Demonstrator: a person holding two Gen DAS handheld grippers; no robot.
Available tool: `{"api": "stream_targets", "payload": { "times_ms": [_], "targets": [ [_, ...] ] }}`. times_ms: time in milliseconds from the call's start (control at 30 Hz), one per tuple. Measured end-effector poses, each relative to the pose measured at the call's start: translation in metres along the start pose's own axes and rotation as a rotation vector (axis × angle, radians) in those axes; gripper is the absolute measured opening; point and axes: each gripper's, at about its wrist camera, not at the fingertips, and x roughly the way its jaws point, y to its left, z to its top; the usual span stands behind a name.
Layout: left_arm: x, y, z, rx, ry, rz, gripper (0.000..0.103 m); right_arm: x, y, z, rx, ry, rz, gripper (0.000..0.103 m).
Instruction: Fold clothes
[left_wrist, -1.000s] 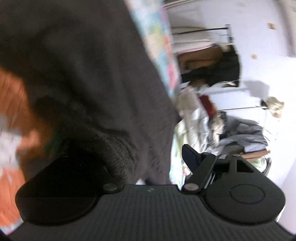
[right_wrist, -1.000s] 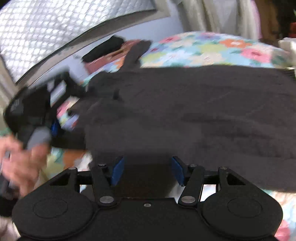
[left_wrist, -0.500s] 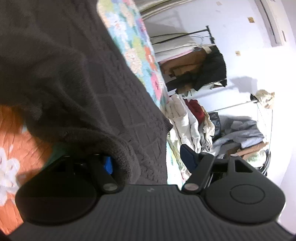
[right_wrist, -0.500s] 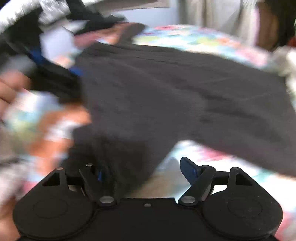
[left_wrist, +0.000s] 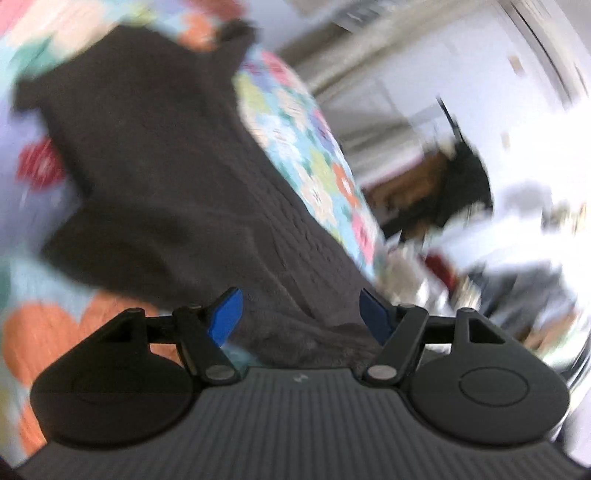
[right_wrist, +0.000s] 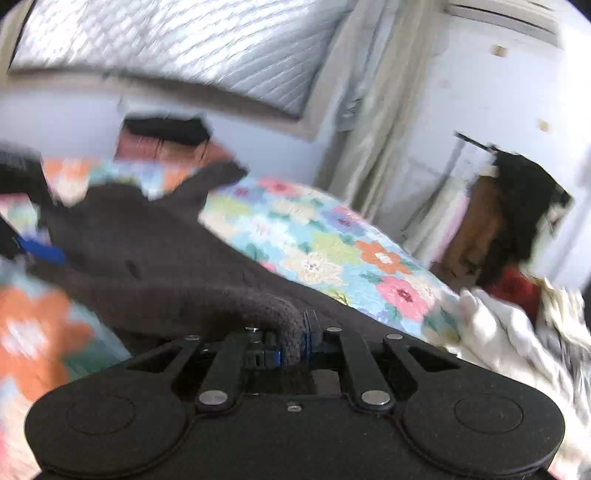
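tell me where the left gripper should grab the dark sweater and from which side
Best bet is the thick hem edge of the dark sweater lying just ahead of the open left gripper, taken by sliding in low over the flowered bedspread. That edge is rolled and bulky, so it gives the pads something to pinch. The right gripper is already shut on a similar rolled edge.

Dark sweater (right_wrist: 155, 258): matt knit (rough); floral bedspread (right_wrist: 314, 240): smooth cloth.
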Motion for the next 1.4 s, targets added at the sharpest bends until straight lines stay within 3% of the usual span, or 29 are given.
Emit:
{"api": "stream_targets", "payload": {
  "times_ms": [67, 133, 233, 367, 567, 667, 733, 767, 800, 833, 867, 967, 1033, 1067, 1133, 1233, 1267, 1400],
  "targets": [
    [-0.003, 0.012, 0.002, -0.047, -0.042, 0.078, 0.069, 0.027, -0.011, 0.0, 0.012, 0.044, 0.061, 0.011],
    [-0.007, 0.011, -0.001, -0.016, -0.067, 0.186, 0.069, 0.047, -0.022, -0.004, 0.058, 0.077, 0.128, 0.011],
    [-0.008, 0.004, -0.01, 0.008, -0.083, 0.263, 0.071, 0.058, -0.033, -0.013, 0.178, 0.125, 0.197, 0.012],
    [-0.005, -0.001, -0.03, -0.069, -0.086, 0.306, 0.072, 0.065, -0.042, -0.021, 0.287, 0.135, 0.248, 0.012],
    [0.02, 0.006, -0.054, -0.295, -0.134, 0.256, 0.079, 0.098, -0.063, -0.053, 0.458, 0.147, 0.37, 0.013],
    [0.046, 0.017, -0.054, -0.311, -0.171, 0.318, 0.078, 0.116, -0.07, -0.07, 0.512, 0.166, 0.427, 0.013],
    [0.058, 0.028, -0.05, -0.331, -0.187, 0.302, 0.076, 0.119, -0.075, -0.074, 0.537, 0.161, 0.452, 0.013],
    [0.061, 0.032, -0.048, -0.341, -0.205, 0.277, 0.07, 0.12, -0.077, -0.076, 0.549, 0.161, 0.462, 0.013],
    [0.06, 0.034, -0.044, -0.331, -0.211, 0.283, 0.043, 0.121, -0.079, -0.077, 0.559, 0.161, 0.471, 0.014],
    [0.059, 0.035, -0.039, -0.317, -0.215, 0.295, 0.027, 0.12, -0.079, -0.077, 0.563, 0.159, 0.474, 0.014],
    [0.055, 0.033, -0.034, -0.272, -0.22, 0.323, 0.009, 0.117, -0.078, -0.077, 0.558, 0.156, 0.476, 0.014],
    [0.036, 0.012, -0.02, -0.078, -0.238, 0.416, 0.008, 0.097, -0.073, -0.07, 0.492, 0.151, 0.466, 0.015],
    [0.015, -0.015, -0.015, 0.104, -0.271, 0.478, 0.007, 0.074, -0.069, -0.063, 0.402, 0.123, 0.46, 0.015],
    [0.0, -0.034, -0.016, 0.223, -0.308, 0.513, 0.007, 0.06, -0.063, -0.06, 0.347, 0.117, 0.477, 0.015],
    [-0.035, -0.058, -0.026, 0.344, -0.386, 0.533, 0.007, 0.033, -0.046, -0.054, 0.232, 0.11, 0.519, 0.015],
    [-0.088, -0.052, -0.046, 0.306, -0.46, 0.56, 0.007, 0.012, -0.008, -0.052, 0.065, 0.176, 0.591, 0.015],
    [-0.096, -0.042, -0.051, 0.282, -0.461, 0.609, 0.007, 0.01, 0.008, -0.053, 0.01, 0.22, 0.614, 0.015],
    [-0.098, 0.009, -0.05, 0.17, -0.366, 0.787, 0.001, 0.006, 0.067, -0.072, -0.218, 0.379, 0.683, 0.015]
  ]
}}
